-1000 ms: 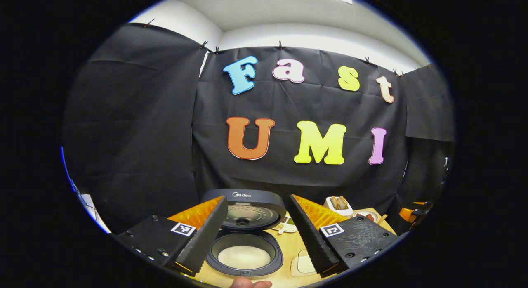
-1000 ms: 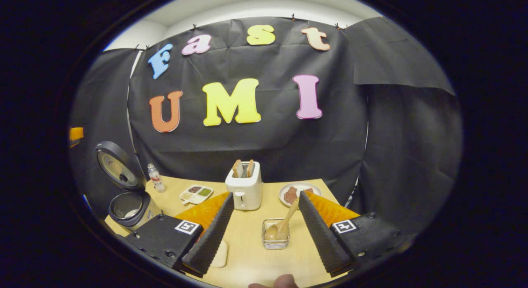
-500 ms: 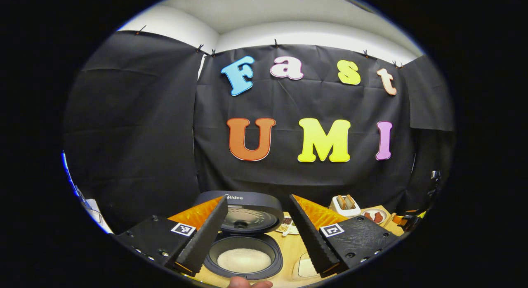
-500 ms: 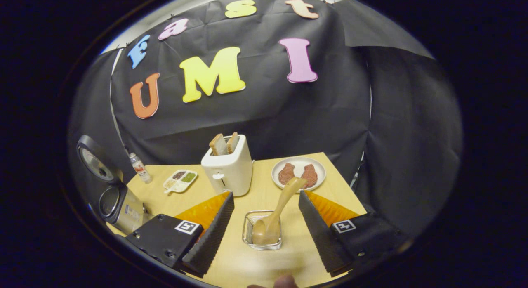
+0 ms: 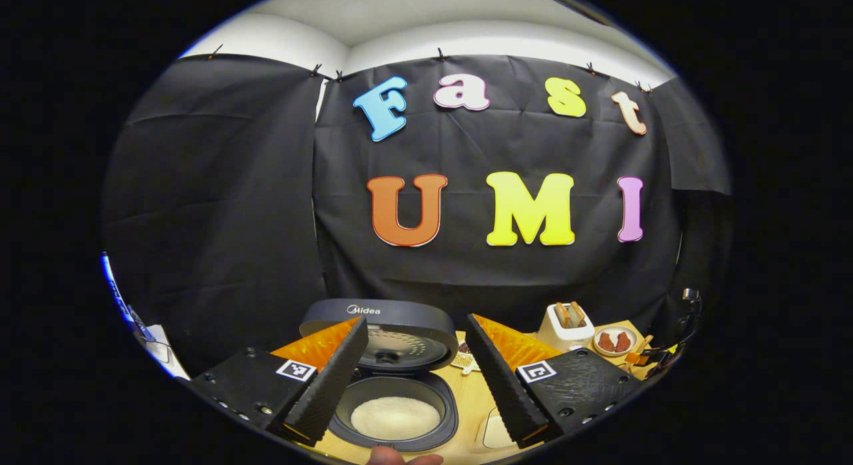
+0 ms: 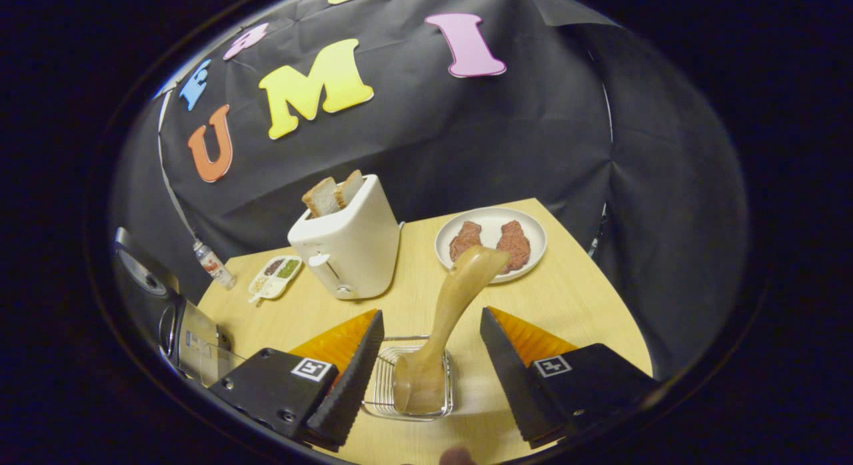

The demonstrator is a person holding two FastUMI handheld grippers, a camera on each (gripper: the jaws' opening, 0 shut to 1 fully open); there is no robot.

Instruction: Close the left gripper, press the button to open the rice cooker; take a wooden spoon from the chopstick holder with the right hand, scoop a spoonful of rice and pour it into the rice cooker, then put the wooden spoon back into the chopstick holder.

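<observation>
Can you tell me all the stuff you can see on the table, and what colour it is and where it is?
Dark grey rice cooker: one, lid up, white rice inside, left end of the table.
Pale wooden spoon: one, standing bowl-down in the holder.
Clear wire chopstick holder: one, front of the table.
White toaster: one, two brown bread slices sticking up, middle of the table.
White round plate: one, two reddish-brown pieces on it, right of the toaster.
White divided dish: one, green and dark fillings, left of the toaster.
Small clear bottle: one, beside the dish.
Light wooden table: one.
Left gripper: open, above the cooker.
Right gripper: open, either side of the spoon.
</observation>
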